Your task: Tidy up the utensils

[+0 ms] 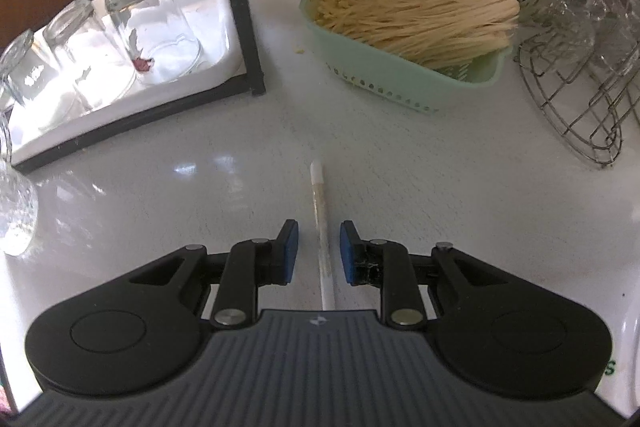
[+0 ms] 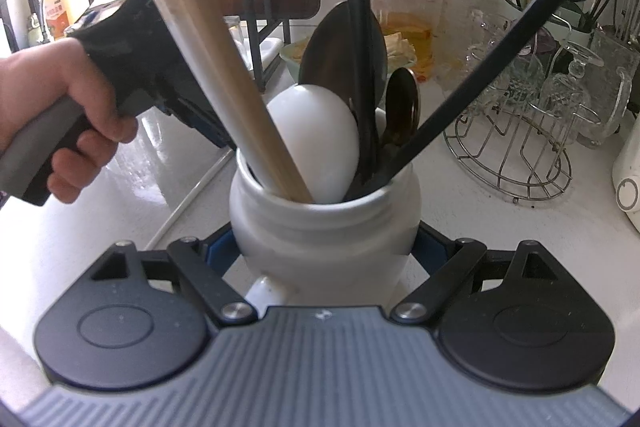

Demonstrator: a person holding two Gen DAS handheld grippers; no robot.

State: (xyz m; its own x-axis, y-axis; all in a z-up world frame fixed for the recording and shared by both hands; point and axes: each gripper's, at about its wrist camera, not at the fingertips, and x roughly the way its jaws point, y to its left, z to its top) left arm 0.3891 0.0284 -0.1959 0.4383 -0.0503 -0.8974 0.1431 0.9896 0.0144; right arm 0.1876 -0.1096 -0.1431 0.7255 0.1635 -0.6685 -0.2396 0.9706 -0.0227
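Note:
A thin white chopstick [image 1: 321,223] lies on the white counter, pointing away from me. My left gripper [image 1: 319,233] hangs just above it, open, one blue pad on each side and neither touching it. My right gripper [image 2: 326,253] is shut on a white ceramic jar [image 2: 320,219], its pads pressed against the jar's sides. The jar holds a wooden handle [image 2: 224,67], a white spoon [image 2: 316,139], a black ladle [image 2: 352,47], a small dark spoon [image 2: 402,103] and a long black handle [image 2: 500,55]. In the right wrist view the chopstick [image 2: 192,195] shows left of the jar, below a hand [image 2: 60,115].
A green basket [image 1: 372,79] of dry noodles stands ahead on the right. Upturned glasses [image 1: 156,27] sit on a white tray inside a black rack [image 1: 240,7] to the left. A wire stand [image 1: 580,99] with glassware is at the far right. A red-lidded jar [image 2: 404,15] stands behind.

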